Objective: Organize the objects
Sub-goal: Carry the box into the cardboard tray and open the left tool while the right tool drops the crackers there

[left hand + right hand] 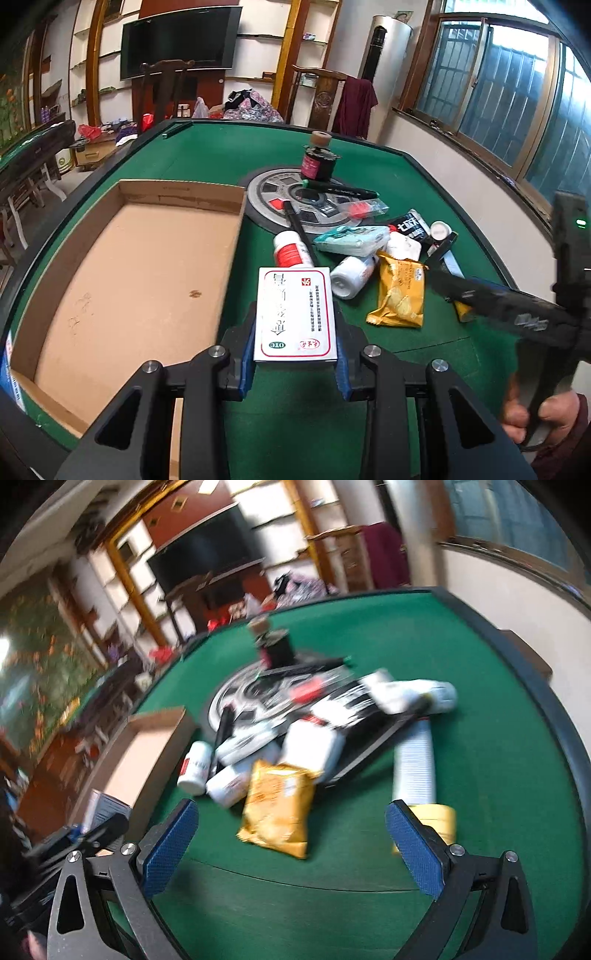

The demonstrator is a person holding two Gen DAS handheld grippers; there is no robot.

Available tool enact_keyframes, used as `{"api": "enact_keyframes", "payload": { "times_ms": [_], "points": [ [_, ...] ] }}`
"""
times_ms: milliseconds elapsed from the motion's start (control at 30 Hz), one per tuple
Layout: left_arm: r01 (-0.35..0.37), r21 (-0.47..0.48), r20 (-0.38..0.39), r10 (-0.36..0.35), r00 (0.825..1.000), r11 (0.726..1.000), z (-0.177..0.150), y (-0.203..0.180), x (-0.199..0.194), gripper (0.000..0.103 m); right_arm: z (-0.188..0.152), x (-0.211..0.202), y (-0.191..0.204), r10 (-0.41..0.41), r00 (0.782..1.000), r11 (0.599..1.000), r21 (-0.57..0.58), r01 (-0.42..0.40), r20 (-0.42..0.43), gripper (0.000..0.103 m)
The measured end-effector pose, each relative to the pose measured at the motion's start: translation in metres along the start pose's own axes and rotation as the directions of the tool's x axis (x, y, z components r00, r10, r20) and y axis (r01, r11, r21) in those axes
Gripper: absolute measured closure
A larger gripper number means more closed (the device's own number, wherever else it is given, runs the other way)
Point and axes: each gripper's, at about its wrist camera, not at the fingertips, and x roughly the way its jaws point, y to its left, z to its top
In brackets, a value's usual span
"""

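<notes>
My left gripper [295, 332] is shut on a white medicine box [295, 314] with red print, held above the green table [221, 155] just right of the open cardboard box [140, 280]. A pile lies beyond: a yellow snack packet [399, 291], white bottles [349, 277], a tissue pack [352, 240], pens [340, 188] and a dark jar [317, 162]. My right gripper [291, 834] is open and empty, low over the table, with the yellow snack packet [277, 805] between and just beyond its fingertips. The right wrist view is blurred.
A round grey disc [280, 199] sits in the table's middle under part of the pile. The table has a raised dark rim [517, 657]. The cardboard box [147, 749] shows at the left of the right wrist view. Chairs and shelves stand behind.
</notes>
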Motion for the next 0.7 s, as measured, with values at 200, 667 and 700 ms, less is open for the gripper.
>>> {"api": "enact_keyframes", "payload": {
  "times_ms": [200, 667, 700],
  "points": [
    [-0.014, -0.012, 0.015, 0.014, 1.000, 1.000, 0.001, 0.014, -0.006, 0.070, -0.005, 0.041, 0.022, -0.077, 0.994, 0.996, -0.044, 0.073, -0.082, 0.017],
    [-0.016, -0.053, 0.018, 0.017, 1.000, 0.998, -0.005, 0.034, -0.011, 0.070, -0.010, 0.045, 0.004, -0.026, 0.993, 0.997, 0.064, 0.033, -0.119, 0.052],
    [-0.016, -0.052, 0.020, 0.017, 1.000, 0.999, -0.005, 0.034, -0.013, 0.070, -0.011, 0.040, 0.005, -0.010, 0.993, 0.997, 0.069, 0.018, -0.114, 0.052]
  ]
}}
